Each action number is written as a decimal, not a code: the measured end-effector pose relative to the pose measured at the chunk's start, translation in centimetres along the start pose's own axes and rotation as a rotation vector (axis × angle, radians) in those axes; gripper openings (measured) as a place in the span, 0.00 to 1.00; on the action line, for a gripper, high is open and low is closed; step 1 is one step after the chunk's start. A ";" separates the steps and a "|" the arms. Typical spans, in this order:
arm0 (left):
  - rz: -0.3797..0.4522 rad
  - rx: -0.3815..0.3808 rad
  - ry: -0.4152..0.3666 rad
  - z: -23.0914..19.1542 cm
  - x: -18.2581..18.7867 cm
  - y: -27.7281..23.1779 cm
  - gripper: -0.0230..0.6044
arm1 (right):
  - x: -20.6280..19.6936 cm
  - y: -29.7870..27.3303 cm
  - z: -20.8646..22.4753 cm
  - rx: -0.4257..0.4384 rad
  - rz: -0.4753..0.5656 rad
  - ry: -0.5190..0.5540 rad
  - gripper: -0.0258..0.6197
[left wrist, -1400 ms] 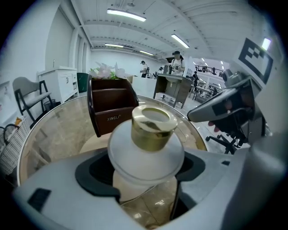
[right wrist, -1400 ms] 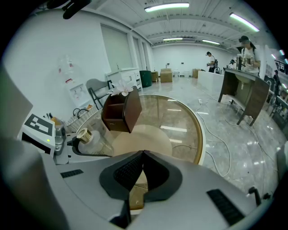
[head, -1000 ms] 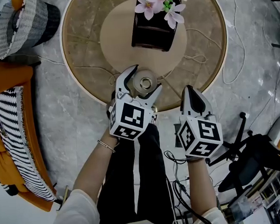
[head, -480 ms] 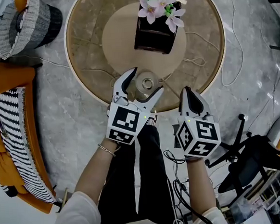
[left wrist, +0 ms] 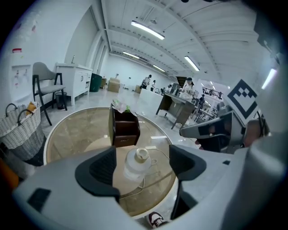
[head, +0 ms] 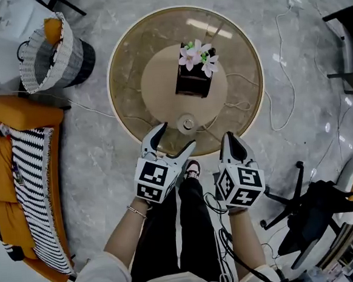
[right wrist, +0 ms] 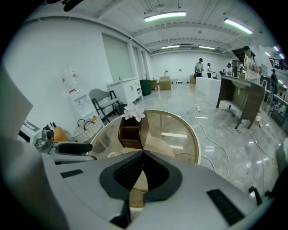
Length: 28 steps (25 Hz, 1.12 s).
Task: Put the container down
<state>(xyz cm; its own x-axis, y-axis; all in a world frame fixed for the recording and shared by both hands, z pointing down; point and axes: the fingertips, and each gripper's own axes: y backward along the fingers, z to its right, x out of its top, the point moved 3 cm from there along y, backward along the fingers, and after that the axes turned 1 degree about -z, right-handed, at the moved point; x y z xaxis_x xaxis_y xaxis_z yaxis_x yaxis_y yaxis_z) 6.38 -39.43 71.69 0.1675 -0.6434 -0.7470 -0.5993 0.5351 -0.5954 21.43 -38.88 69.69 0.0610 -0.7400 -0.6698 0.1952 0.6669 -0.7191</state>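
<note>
The small clear container (head: pixel 187 123) with a round cap stands upright on the round glass table (head: pixel 130 92), near its front edge. My left gripper (head: pixel 176 137) is open just short of it, fingers pointing at it without touching. In the left gripper view the container (left wrist: pixel 136 163) shows beyond and between the spread jaws of the left gripper (left wrist: pixel 143 167). My right gripper (head: pixel 228 140) hangs shut and empty at the table's front right rim. In the right gripper view its pads (right wrist: pixel 130 168) meet with nothing between them.
A dark brown box with pink flowers (head: pixel 194 76) sits mid-table behind the container. A thin cable (head: pixel 240 105) trails across the glass. A wicker basket (head: pixel 51 53) and an orange seat with a striped cushion (head: pixel 30 173) stand left; an office chair base (head: pixel 299 197) is right.
The left gripper's jaws have opened off the container and drawn back toward me. The container stays standing on the table. The head view has pulled back and shows more floor.
</note>
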 end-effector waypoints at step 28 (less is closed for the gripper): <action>0.237 0.240 0.055 4.1 20.5 28.1 0.05 | 14.7 24.3 -7.9 -0.012 0.256 0.043 0.08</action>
<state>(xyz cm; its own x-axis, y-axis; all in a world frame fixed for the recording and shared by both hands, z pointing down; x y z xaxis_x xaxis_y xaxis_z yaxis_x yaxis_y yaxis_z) -3.84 -35.32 38.48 -0.0004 -0.5111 -0.8595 -0.4139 0.7825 -0.4651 19.30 -32.86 40.91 0.0655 -0.5426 -0.8375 0.1669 0.8334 -0.5269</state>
